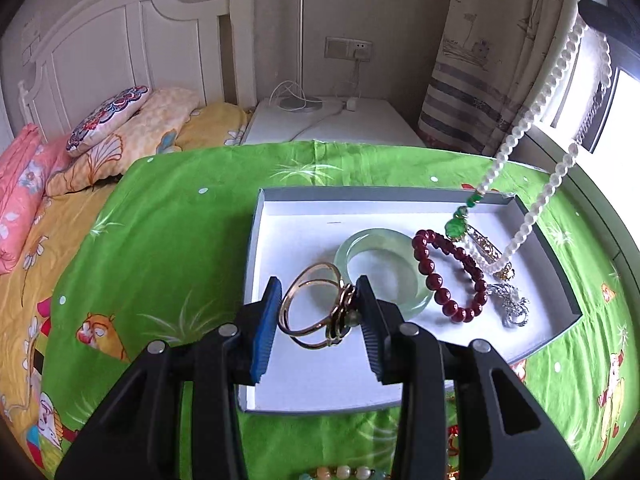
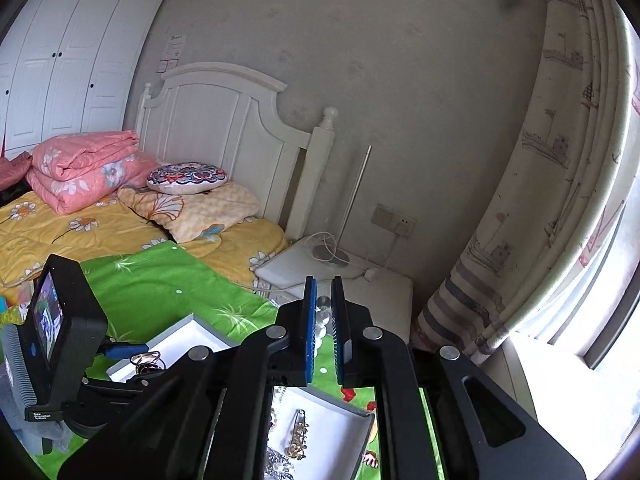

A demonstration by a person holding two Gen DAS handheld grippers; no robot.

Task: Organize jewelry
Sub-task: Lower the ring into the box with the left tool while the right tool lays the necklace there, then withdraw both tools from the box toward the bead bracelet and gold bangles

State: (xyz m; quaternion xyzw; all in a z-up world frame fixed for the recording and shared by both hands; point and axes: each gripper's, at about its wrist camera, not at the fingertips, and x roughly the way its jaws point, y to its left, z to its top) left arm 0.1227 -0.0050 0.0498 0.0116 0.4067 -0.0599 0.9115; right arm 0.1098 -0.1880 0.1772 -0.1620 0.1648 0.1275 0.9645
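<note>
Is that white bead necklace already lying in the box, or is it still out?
Mostly out: the white bead necklace hangs from the right gripper, with only its lower end reaching the white box.

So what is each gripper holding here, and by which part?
Left gripper: gold wire bangle, pinched across its hoop at the ornament side. Right gripper: white bead necklace, gripped by beads along its strand.

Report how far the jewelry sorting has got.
Done: the green jade bangle, dark red bead bracelet, silver brooch and gold pin lie in the white tray. In hand: the left gripper holds a gold wire bangle over the tray; the right gripper dangles a white bead necklace into it. Left: a pastel bead strand on the green cloth.
</note>
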